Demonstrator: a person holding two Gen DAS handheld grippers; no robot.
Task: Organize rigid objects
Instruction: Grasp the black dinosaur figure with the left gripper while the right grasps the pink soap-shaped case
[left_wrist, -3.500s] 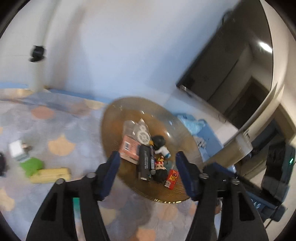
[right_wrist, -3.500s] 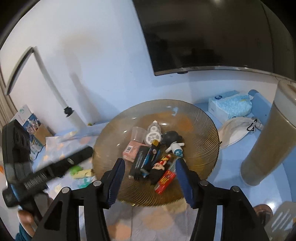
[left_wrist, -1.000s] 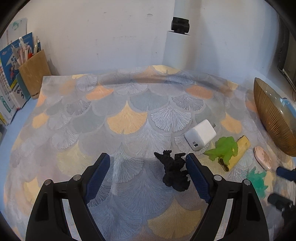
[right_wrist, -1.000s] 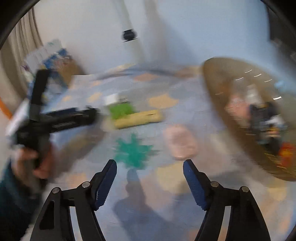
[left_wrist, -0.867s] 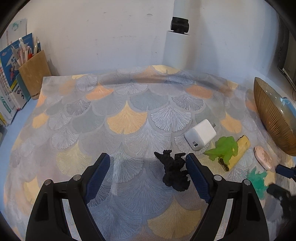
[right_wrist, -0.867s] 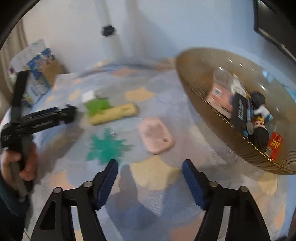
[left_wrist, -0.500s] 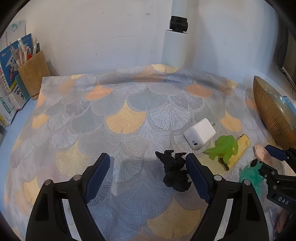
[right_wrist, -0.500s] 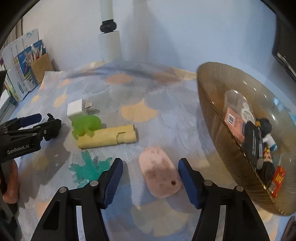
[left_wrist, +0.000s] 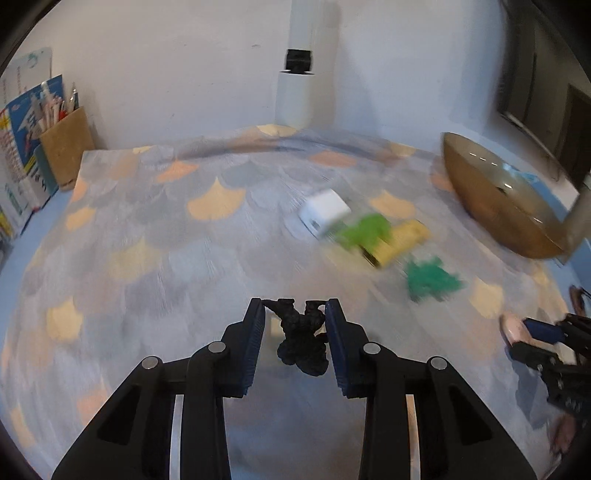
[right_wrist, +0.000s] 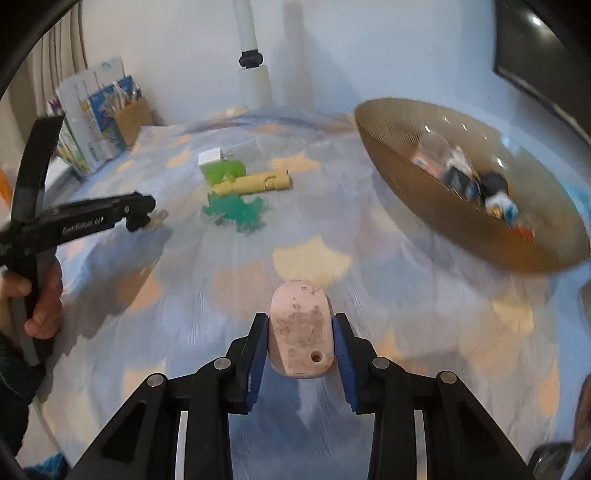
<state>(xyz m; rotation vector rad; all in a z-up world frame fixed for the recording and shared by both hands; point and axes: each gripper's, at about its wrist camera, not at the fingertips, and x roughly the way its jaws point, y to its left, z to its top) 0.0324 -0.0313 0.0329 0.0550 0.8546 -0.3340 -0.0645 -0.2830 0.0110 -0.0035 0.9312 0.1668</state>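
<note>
Left gripper (left_wrist: 294, 314) closing, pads against black figure (left_wrist: 301, 341), well short of brown bowl (left_wrist: 491, 206).
Right gripper (right_wrist: 300, 334) closing on pink case (right_wrist: 300, 328), short of bowl (right_wrist: 388, 129). Lettering on other gripper blurred, partly legible only.

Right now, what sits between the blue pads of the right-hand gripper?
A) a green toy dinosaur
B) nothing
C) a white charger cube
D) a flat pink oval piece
D: in the right wrist view the pink oval piece sits between the closing jaws of the right gripper, both pads against its sides.
</note>
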